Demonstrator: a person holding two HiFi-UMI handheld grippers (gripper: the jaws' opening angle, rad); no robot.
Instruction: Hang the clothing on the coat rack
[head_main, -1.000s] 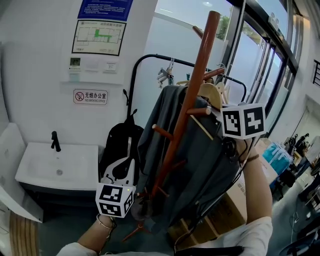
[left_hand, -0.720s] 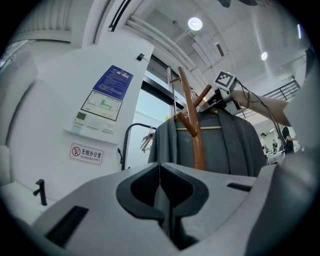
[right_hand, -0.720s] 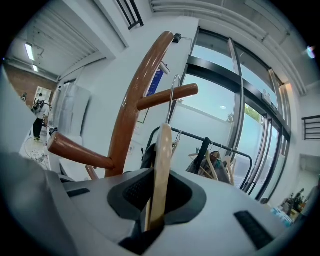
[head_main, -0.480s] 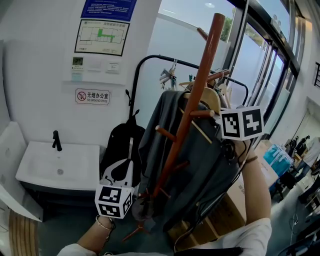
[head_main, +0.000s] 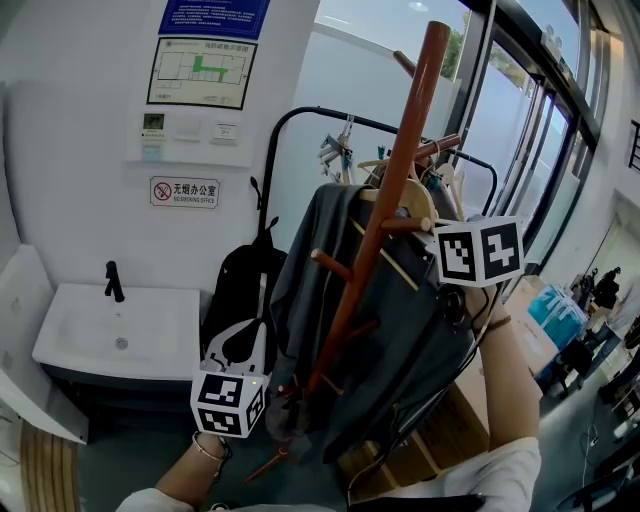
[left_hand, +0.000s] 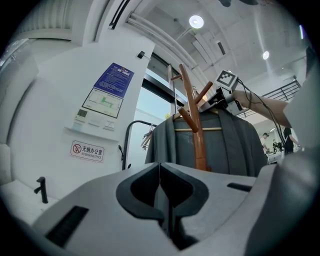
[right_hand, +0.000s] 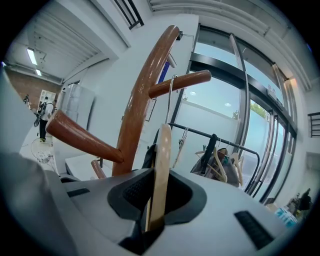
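Right gripper (right_hand: 156, 210) is clamped on the wooden hanger (right_hand: 162, 160), whose hook reaches a coat rack (head_main: 385, 220) peg just above. The grey jacket (head_main: 400, 330) droops below it, probably soft and floppy. Left gripper (left_hand: 162, 200) looks pinched shut on the jacket's hem. I'd grab the stiff hanger, not the cloth.
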